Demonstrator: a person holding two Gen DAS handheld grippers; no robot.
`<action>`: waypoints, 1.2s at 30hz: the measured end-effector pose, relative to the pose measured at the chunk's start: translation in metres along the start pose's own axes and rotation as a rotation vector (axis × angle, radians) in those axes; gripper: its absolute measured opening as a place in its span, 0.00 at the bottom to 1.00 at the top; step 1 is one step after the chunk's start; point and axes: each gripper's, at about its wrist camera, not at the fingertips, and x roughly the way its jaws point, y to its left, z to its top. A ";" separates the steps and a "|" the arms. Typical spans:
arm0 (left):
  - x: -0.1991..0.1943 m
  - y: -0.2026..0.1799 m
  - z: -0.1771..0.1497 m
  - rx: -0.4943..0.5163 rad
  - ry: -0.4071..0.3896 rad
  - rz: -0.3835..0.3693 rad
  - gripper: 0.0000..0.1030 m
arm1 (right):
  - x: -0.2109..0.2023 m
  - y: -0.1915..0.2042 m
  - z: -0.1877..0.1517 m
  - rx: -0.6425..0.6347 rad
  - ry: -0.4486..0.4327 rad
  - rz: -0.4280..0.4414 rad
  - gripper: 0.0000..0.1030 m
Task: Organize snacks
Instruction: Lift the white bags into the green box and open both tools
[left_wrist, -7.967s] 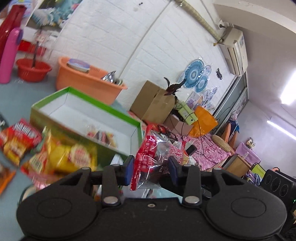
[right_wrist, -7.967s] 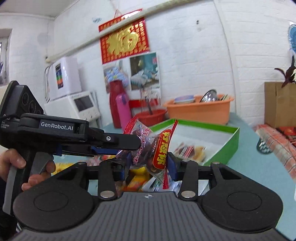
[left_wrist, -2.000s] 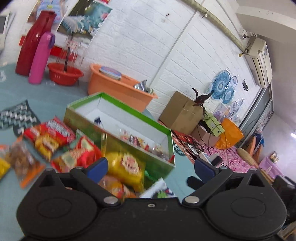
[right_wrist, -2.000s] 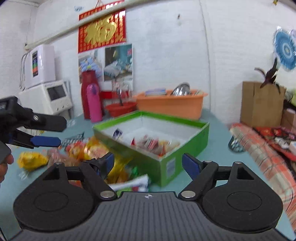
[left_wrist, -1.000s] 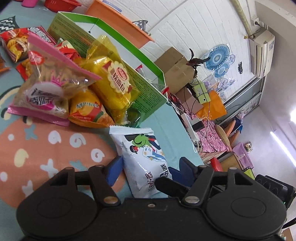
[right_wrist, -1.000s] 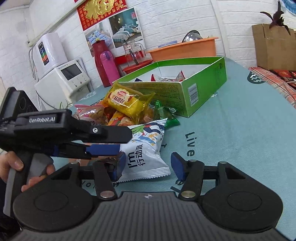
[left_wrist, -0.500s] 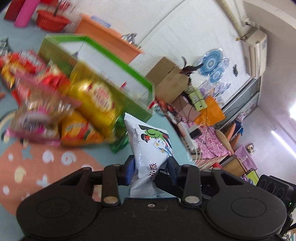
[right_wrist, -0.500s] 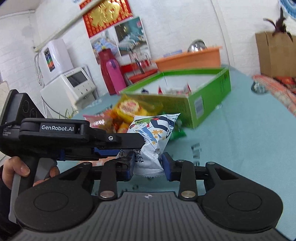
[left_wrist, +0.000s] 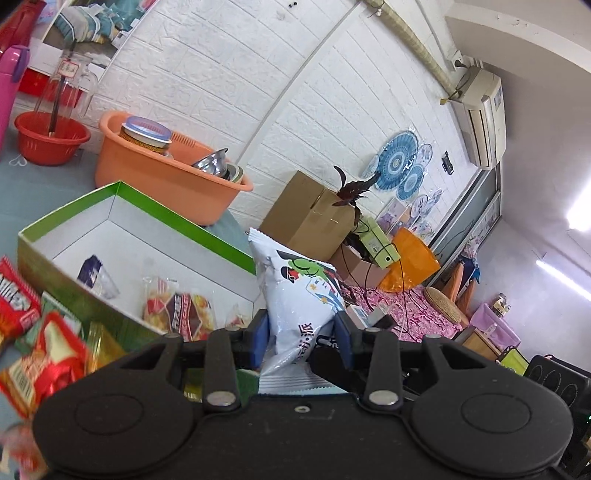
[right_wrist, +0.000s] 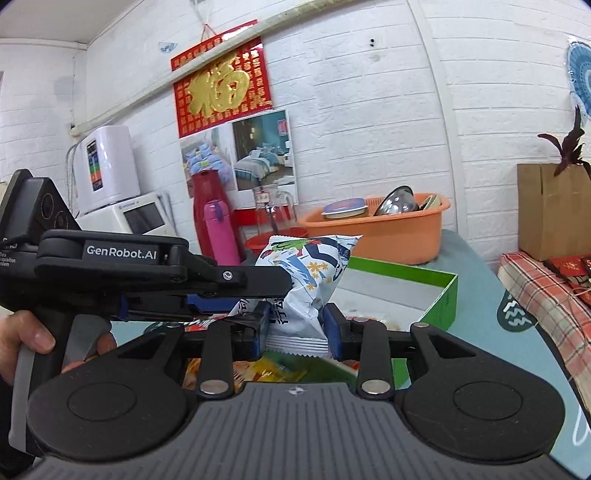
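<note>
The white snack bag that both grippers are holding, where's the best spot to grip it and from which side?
Grip the white snack bag low, just above its crimped bottom seam, closing from both sides across its width. The puffed middle would likely slip or crush. The left gripper and right gripper pinch there.

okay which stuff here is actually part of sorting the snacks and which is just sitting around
Part of the job:
white snack bag, gripped by left gripper and right gripper
green box
loose snack packets

Just sitting around:
orange basin
red bowl
pink flask
cardboard box
</note>
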 end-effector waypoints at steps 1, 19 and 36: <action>0.007 0.004 0.004 -0.005 0.007 0.000 0.37 | 0.007 -0.003 0.001 0.003 0.002 -0.006 0.55; 0.091 0.053 0.023 -0.022 0.116 0.090 1.00 | 0.085 -0.040 -0.015 -0.034 0.078 -0.122 0.75; -0.060 -0.002 -0.011 0.077 -0.045 0.167 1.00 | -0.013 0.011 -0.007 -0.065 -0.053 -0.095 1.00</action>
